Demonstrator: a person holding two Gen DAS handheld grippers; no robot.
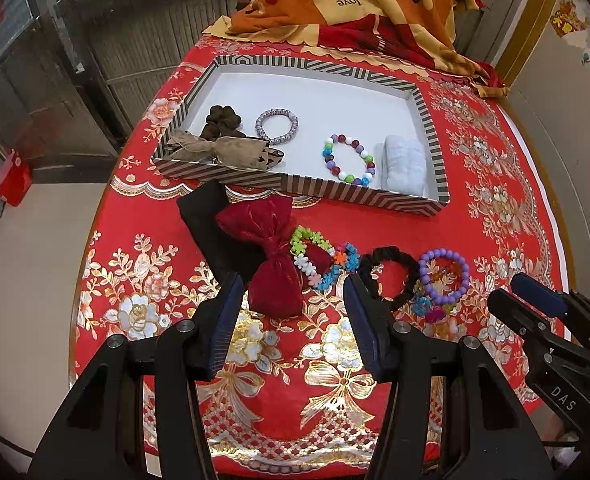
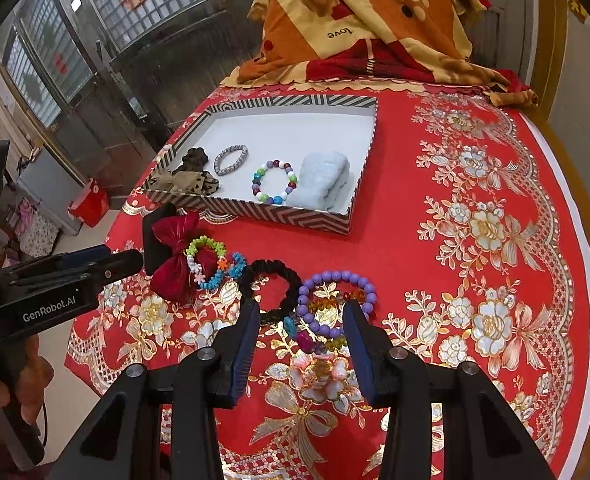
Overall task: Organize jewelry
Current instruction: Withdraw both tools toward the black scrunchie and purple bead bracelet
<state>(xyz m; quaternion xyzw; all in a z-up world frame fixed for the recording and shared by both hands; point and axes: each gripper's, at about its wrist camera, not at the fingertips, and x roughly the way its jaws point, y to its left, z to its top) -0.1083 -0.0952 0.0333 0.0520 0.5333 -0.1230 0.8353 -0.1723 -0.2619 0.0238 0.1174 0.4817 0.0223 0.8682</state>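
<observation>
On the floral red cloth (image 1: pixel 475 224), a striped tray (image 1: pixel 295 188) holds a round beaded bracelet (image 1: pixel 349 159). Left gripper (image 1: pixel 293 292) spread over a velvet pouch (image 1: pixel 273 276); right gripper (image 2: pixel 301 318) spread around a purple bead ring (image 2: pixel 335 300).

Domestic room, lived-in. Bench under a red floral tablecloth (image 2: pixel 475 208) with gold embroidery; patterned quilt (image 2: pixel 367 20) heaped at its far end. Metal-grilled glass doors (image 2: pixel 135 0) and tiled floor (image 1: pixel 35 240) alongside.

Red floral tablecloth (image 2: pixel 475 208) on table, orange/yellow patterned blanket (image 2: pixel 359 20) at far end, red bag (image 1: pixel 10 178) on floor.
</observation>
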